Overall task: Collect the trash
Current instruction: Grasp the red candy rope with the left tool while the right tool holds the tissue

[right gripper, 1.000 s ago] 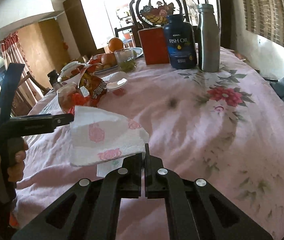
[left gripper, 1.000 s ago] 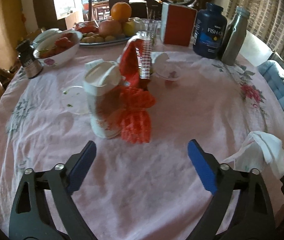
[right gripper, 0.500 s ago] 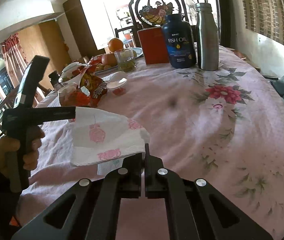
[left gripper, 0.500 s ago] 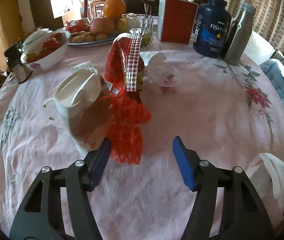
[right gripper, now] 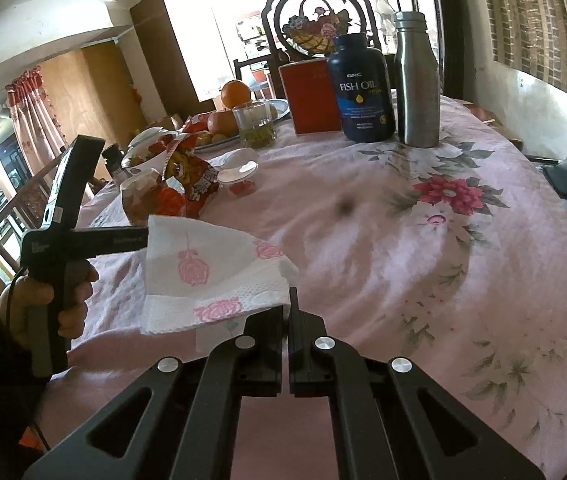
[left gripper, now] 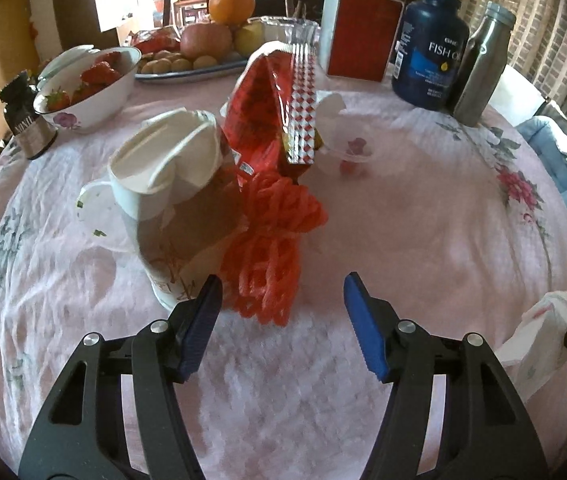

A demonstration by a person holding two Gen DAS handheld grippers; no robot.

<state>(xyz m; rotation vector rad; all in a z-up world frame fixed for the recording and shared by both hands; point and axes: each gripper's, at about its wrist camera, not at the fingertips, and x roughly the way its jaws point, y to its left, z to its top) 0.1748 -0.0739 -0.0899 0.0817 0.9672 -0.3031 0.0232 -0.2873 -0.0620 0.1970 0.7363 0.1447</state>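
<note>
My left gripper (left gripper: 279,304) is open just in front of an orange net bag (left gripper: 275,236) on the pink tablecloth. A crushed paper cup (left gripper: 175,200) lies to its left, almost touching my left finger. A red snack bag (left gripper: 279,116) stands behind them. My right gripper (right gripper: 286,312) is shut on a white napkin with pink roses (right gripper: 211,276), held above the table. That napkin also shows at the lower right of the left wrist view (left gripper: 551,332). The left gripper's body (right gripper: 71,216) shows left of the napkin in the right wrist view.
Clear plastic lids (left gripper: 347,148) lie near the snack bag. At the back stand a strawberry bowl (left gripper: 91,88), a fruit plate (left gripper: 203,56), a glass (right gripper: 253,126), a red box (left gripper: 359,44), a fish oil bottle (left gripper: 429,56) and a steel bottle (left gripper: 479,68). A blue-cushioned chair (left gripper: 555,156) is at the right.
My left gripper has moved forward to the net bag and cup, still open. My right gripper has stayed shut on the napkin, barely moving.
</note>
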